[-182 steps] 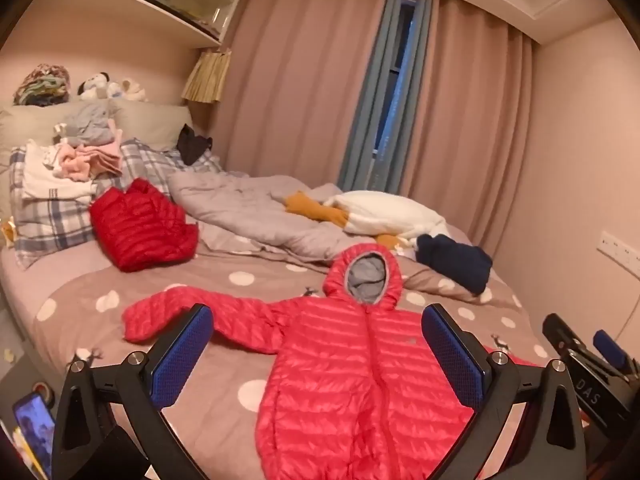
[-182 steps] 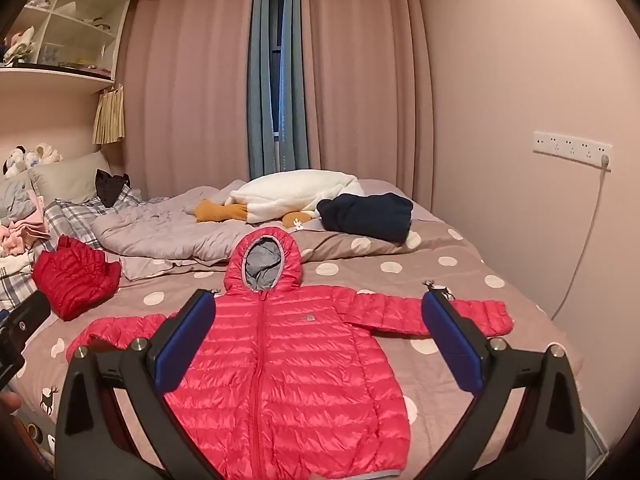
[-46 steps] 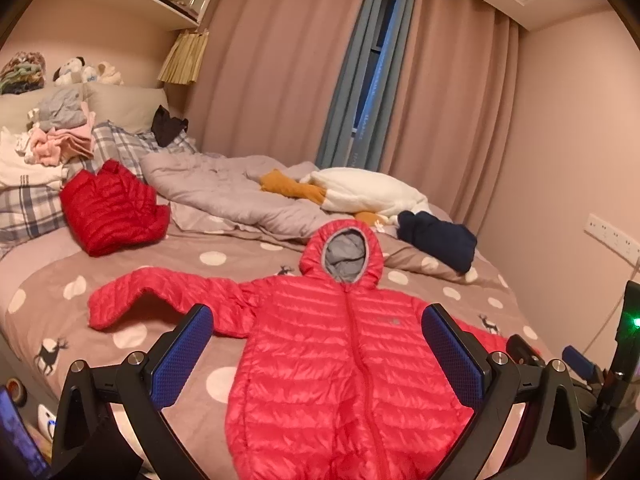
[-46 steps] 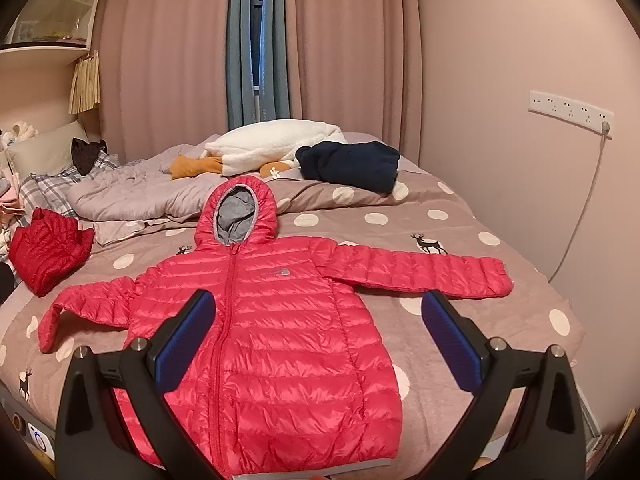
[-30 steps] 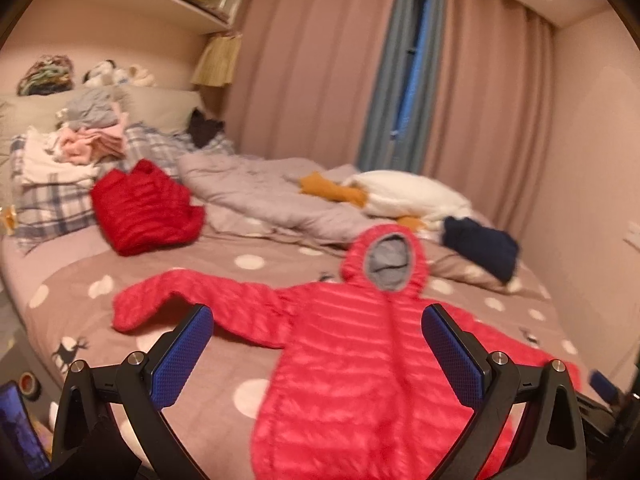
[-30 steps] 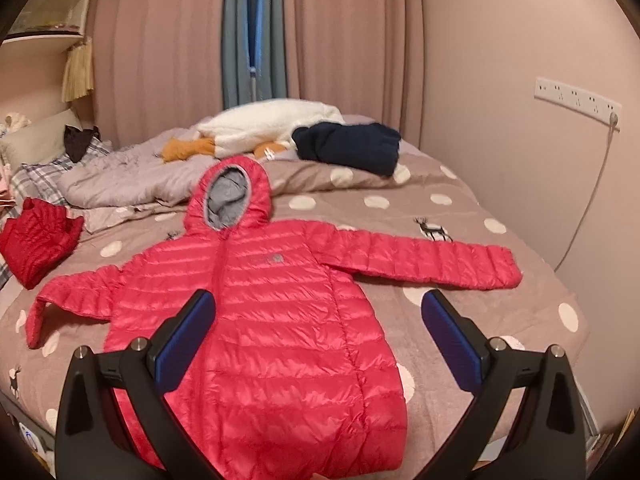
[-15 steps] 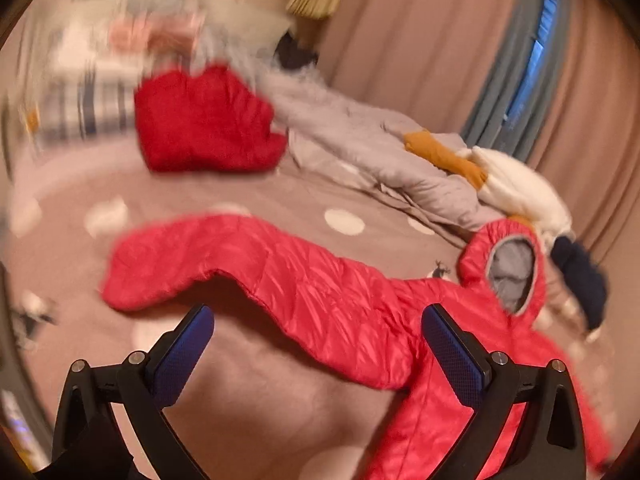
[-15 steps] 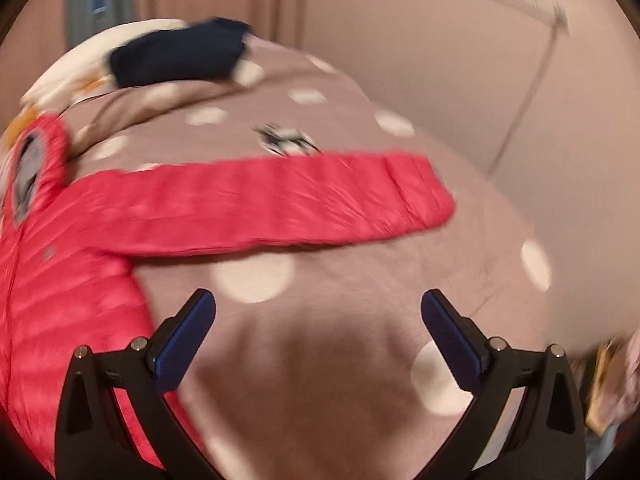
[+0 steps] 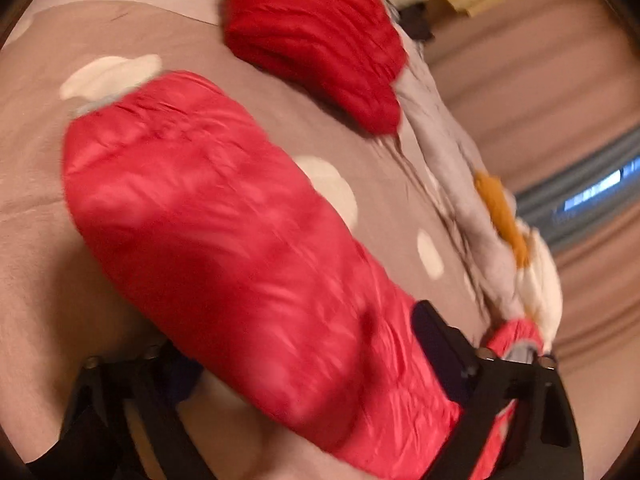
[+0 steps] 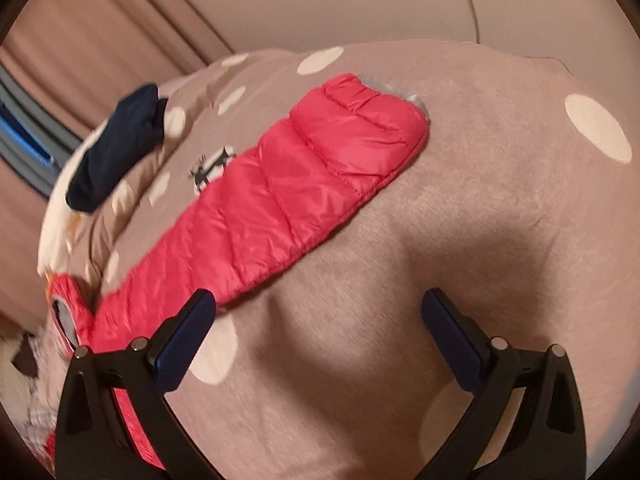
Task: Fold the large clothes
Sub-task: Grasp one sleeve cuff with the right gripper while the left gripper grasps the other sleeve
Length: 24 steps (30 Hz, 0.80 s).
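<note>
Your left gripper [image 9: 304,364] straddles the red puffer jacket's [image 9: 240,240] sleeve, jaws apart; your right gripper [image 10: 320,332] hangs wide beside the other sleeve [image 10: 288,184] on the bedspread [image 10: 500,200]. Slippery quilting may slide free.

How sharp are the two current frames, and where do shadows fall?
Left wrist view: heavy motion blur smears the pink jacket sleeve and the bedspread. Right wrist view: sharper; sleeve stitching is readable, edges are softer, and a dark shadow lies on the bedspread ahead of the right claw. Both show fisheye curving and dim warm light.
</note>
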Each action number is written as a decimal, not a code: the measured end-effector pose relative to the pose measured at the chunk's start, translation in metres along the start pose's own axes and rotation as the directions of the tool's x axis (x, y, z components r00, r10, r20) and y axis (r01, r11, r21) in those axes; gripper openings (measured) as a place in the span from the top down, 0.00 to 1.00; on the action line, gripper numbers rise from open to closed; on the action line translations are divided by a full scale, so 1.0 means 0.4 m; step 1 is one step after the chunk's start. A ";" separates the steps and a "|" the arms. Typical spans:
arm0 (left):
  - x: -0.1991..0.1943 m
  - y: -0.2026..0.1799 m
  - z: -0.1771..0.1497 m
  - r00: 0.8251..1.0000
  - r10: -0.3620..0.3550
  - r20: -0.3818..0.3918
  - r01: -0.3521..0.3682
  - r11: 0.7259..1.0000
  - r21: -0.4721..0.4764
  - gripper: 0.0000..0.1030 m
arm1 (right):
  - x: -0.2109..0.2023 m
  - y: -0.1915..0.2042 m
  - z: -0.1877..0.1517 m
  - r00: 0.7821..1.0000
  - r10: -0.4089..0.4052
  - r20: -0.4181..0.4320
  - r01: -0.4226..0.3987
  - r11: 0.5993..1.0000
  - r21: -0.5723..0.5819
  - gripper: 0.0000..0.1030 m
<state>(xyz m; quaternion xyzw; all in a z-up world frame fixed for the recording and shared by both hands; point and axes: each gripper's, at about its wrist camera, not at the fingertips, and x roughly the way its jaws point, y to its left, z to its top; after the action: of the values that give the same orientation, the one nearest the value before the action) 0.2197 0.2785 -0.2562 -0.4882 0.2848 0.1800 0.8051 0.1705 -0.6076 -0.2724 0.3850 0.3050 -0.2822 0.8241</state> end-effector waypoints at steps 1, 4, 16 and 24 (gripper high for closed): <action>-0.011 0.012 0.007 1.000 -0.018 0.013 0.018 1.000 -0.023 0.11 | 0.000 -0.002 -0.001 0.999 0.043 0.006 -0.043 0.999 0.025 0.00; -0.024 0.037 0.028 0.997 -0.070 0.022 0.072 0.994 -0.082 0.11 | 0.015 -0.021 0.005 0.990 0.139 0.026 -0.142 0.981 0.132 0.00; -0.046 0.122 0.049 0.999 0.031 0.009 -0.029 0.987 -0.160 0.70 | -0.006 -0.058 0.016 0.961 0.269 0.059 -0.276 0.936 0.217 0.01; -0.025 0.119 0.053 0.998 0.066 0.011 -0.063 0.985 -0.159 0.72 | 0.027 -0.105 0.051 0.939 0.335 0.080 -0.342 0.876 0.341 0.37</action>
<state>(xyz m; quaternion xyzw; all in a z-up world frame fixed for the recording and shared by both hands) 0.1910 0.3190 -0.2748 -0.5395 0.2786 0.2320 0.7599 0.1539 -0.6496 -0.2889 0.5699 0.1706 -0.1868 0.7818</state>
